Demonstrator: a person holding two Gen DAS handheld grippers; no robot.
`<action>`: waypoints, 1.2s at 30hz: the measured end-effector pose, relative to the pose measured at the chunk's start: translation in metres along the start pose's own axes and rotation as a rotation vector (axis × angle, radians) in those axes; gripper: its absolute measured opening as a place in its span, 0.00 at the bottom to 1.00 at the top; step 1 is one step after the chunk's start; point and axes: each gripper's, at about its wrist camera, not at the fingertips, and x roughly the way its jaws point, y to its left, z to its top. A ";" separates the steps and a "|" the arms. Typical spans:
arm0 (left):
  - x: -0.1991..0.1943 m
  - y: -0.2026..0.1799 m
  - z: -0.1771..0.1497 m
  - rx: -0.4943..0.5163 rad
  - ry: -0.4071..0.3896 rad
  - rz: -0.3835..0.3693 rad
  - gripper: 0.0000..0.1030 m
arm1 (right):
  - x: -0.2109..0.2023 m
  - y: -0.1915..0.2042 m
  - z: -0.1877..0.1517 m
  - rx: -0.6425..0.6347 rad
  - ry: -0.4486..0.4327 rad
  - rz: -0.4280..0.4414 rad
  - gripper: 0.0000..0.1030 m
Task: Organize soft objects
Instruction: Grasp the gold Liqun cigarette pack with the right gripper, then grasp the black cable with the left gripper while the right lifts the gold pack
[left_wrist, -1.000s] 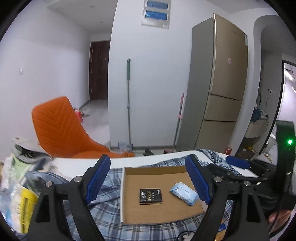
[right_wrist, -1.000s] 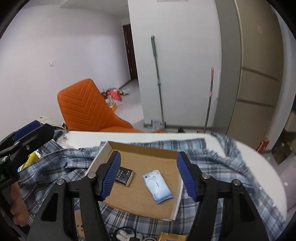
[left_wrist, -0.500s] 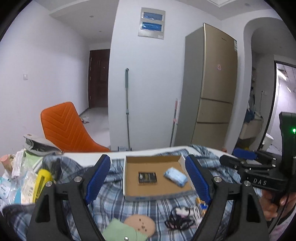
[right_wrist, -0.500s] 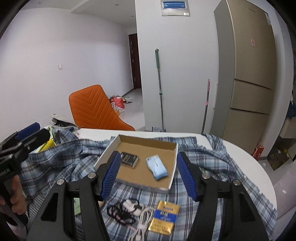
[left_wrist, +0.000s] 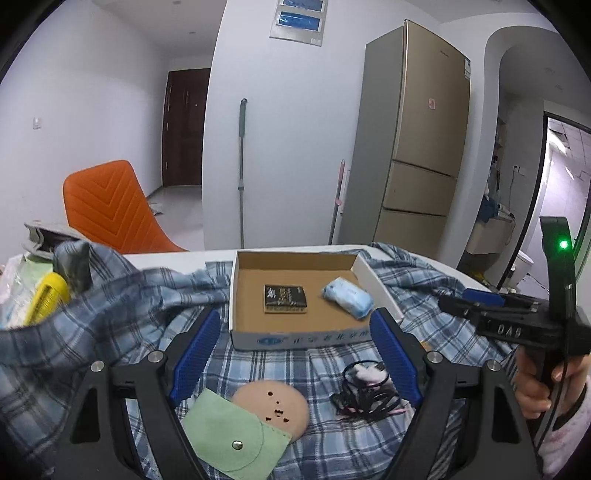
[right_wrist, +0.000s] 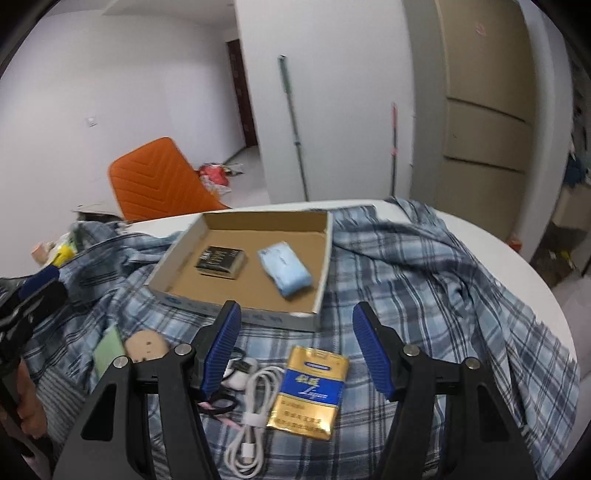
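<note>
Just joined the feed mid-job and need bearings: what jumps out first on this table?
The open cardboard box sits mid-table on a blue plaid cloth, holding a black pack and a pale blue tissue packet. In front of it lie a gold and blue packet and a white cable, between the open right hand-held gripper fingers.

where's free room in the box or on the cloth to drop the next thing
Inside the box: bare floor along the back wall, and in front of the black pack and blue pack. The cloth right of the box is bare too. The near cloth is crowded: white cable, gold pack, green pouch.
</note>
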 end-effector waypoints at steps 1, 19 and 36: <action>0.003 0.003 -0.003 0.000 0.003 0.010 0.83 | 0.003 -0.003 -0.001 0.007 0.007 -0.008 0.60; 0.021 0.010 -0.024 -0.023 0.028 0.023 0.83 | 0.065 -0.020 -0.041 0.075 0.307 0.005 0.60; 0.012 0.002 -0.024 -0.028 0.027 -0.012 0.83 | 0.077 -0.009 -0.048 0.028 0.368 -0.006 0.56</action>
